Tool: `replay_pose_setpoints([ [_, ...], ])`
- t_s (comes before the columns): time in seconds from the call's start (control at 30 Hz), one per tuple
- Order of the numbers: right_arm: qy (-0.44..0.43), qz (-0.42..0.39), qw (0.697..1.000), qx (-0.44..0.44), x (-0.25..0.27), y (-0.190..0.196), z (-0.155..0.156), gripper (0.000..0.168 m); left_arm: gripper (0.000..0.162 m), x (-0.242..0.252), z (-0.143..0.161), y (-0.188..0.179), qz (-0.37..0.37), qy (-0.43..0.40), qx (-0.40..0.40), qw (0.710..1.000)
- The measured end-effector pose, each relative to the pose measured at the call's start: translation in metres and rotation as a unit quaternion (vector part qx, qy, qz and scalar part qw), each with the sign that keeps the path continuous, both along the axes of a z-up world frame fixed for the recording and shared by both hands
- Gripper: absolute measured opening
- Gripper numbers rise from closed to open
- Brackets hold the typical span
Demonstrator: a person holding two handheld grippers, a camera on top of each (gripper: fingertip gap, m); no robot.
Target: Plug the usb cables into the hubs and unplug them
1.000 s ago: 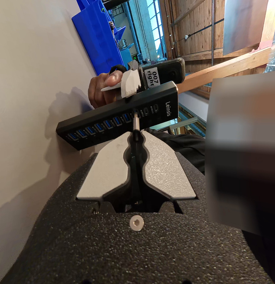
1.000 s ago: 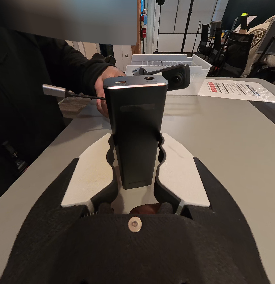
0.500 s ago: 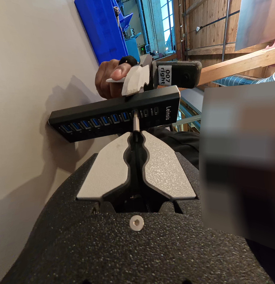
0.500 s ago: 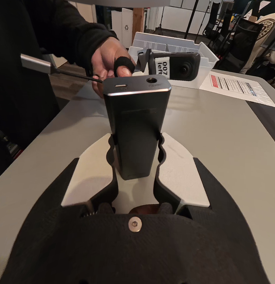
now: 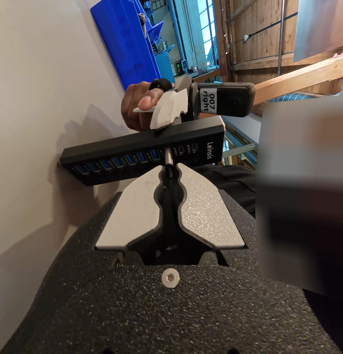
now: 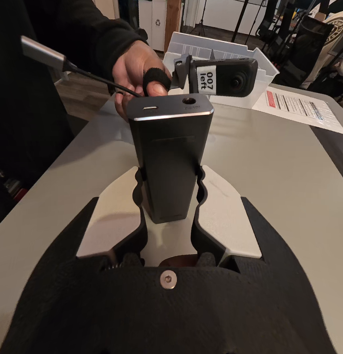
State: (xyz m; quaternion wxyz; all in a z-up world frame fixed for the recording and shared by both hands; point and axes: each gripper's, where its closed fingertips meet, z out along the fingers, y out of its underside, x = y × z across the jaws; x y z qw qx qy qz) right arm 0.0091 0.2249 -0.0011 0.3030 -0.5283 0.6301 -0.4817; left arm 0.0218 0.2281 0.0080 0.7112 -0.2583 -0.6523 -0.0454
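Between my two grippers sits the work: my right gripper (image 6: 169, 172) is clamped on the black hub (image 6: 169, 153) across its narrow sides, approx. mid-length, hub upright w/ its lower end on or just above the grey table (image 6: 262, 162); I cannot tell which. My left gripper (image 5: 169, 172) is closed on the thin black cable (image 5: 169, 180) just behind the silver plug (image 5: 168, 156).

Step in hand, as I judge it: plug-in at the hub's port face. Left wrist view shows the plug tip at a port beside the row of blue ports (image 5: 117, 162), next to two small oval ports. Whether it is fully seated, I cannot tell.

Next move: push straight along the plug axis, no twist, right gripper bracing the hub vs. the push. Then pull back on the same line to unplug.

Room and edges:
- Cable's free end, a silver connector (image 6: 42, 51), hangs out past the table edge on the side nearest the person; keep it from snagging.
- Table is bare around the hub.
- White bin (image 6: 262, 55) and a printed sheet (image 6: 297, 109) lie at the far side, well apart.
- Blue bin (image 5: 126, 44) in left wrist view is also well apart.
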Motion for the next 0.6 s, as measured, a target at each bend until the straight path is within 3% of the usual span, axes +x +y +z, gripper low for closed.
replay_pose_setpoints([
  [0.37,0.015,-0.043,0.999,0.015,-0.014,-0.009,0.000,0.055,0.009,-0.014,0.000,-0.011,0.007,0.015,-0.022,1.000],
  [0.5,-0.051,-0.049,0.997,0.017,-0.020,-0.009,0.033,0.069,0.009,-0.018,0.000,-0.015,0.013,0.010,-0.034,0.999],
  [0.6,-0.065,-0.052,0.996,0.015,-0.026,-0.007,0.053,0.069,0.009,-0.022,0.002,-0.012,0.005,0.000,-0.055,0.998],
])
